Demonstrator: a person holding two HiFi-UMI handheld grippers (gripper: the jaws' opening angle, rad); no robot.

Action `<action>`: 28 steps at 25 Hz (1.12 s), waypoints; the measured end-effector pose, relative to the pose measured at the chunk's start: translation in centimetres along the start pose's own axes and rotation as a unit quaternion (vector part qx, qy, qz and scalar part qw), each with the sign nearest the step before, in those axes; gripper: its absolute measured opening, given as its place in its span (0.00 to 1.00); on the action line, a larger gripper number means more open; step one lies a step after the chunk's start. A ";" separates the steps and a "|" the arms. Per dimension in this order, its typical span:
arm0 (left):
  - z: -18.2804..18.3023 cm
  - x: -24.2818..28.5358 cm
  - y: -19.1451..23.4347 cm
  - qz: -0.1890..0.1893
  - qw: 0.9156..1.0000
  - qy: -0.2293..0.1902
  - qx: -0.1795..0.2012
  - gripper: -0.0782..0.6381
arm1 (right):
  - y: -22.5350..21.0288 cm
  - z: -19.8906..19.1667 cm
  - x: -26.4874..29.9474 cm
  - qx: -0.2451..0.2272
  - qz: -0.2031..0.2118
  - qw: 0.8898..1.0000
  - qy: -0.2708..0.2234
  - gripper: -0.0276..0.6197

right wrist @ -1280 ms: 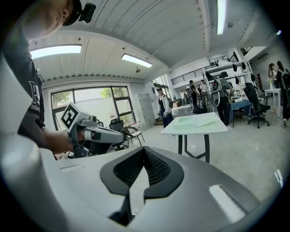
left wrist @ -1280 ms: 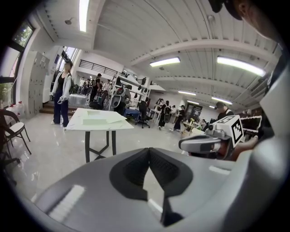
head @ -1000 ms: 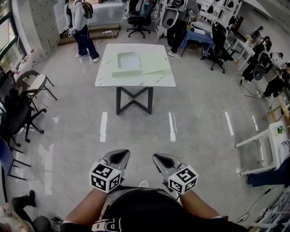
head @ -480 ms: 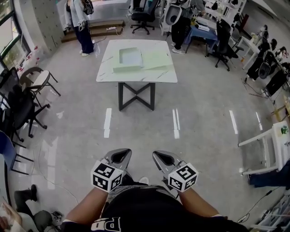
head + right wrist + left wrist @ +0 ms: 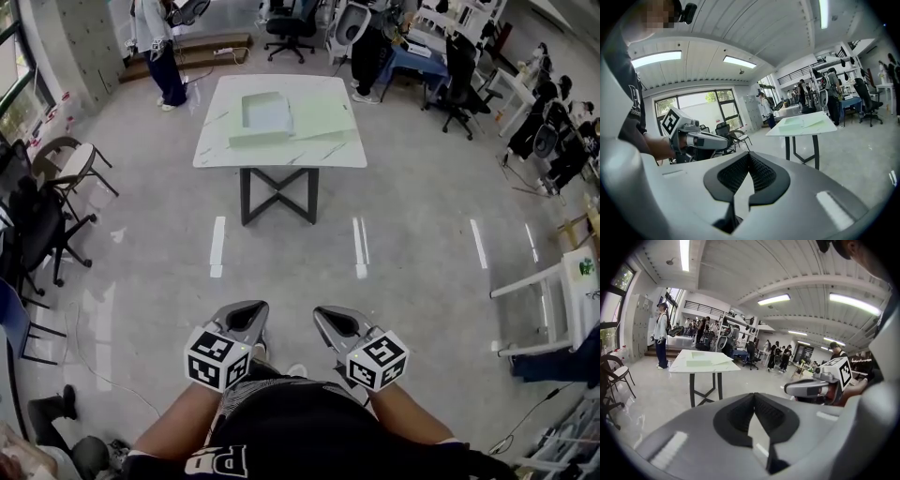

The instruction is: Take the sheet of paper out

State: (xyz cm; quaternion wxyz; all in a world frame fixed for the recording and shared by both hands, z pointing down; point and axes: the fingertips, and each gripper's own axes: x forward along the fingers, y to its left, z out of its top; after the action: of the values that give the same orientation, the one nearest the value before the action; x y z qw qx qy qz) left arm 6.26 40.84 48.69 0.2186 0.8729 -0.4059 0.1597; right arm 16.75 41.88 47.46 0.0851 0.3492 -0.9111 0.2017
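A white marble-topped table [image 5: 278, 150] stands across the floor, far ahead of me. On it lies a shallow pale green box [image 5: 264, 114] with a pale green sheet of paper [image 5: 322, 114] beside it on the right. My left gripper [image 5: 246, 316] and right gripper [image 5: 330, 319] are held close to my body, side by side, both shut and empty. In the left gripper view the table [image 5: 701, 366] is distant beyond the closed jaws [image 5: 753, 401]. The right gripper view also shows the table [image 5: 806, 127] far past its closed jaws [image 5: 749, 161].
Black chairs [image 5: 37, 216] stand along the left wall. A person [image 5: 155, 47] is at the back left. More people, office chairs and desks [image 5: 450, 66] fill the back right. A white rack [image 5: 553, 281] sits at the right. Bare floor lies between me and the table.
The view has shifted slightly, and the table now looks a little larger and higher in the picture. Both grippers stay shut at my waist. The person at the back left has drifted left.
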 end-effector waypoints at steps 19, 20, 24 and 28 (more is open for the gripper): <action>9.2 5.9 11.7 -0.010 1.000 -0.026 0.009 0.19 | -5.6 7.7 11.9 -0.019 -0.014 1.000 0.012 0.04; 9.6 6.1 12.4 -0.011 1.000 -0.027 0.011 0.19 | -5.8 8.0 12.5 -0.021 -0.015 1.000 0.012 0.04; 10.8 6.9 15.1 -0.013 0.999 -0.031 0.014 0.19 | -6.6 8.8 15.0 -0.022 -0.019 0.999 0.015 0.04; 11.6 7.5 17.4 -0.018 0.999 -0.027 0.017 0.19 | -7.3 9.9 17.2 -0.022 -0.025 0.999 0.014 0.04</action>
State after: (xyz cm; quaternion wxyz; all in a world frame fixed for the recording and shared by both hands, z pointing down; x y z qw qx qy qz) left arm -1.43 20.16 46.63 0.1961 0.8877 -0.3927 0.1389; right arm 8.71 22.40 45.88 0.1105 0.3674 -0.9050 0.1839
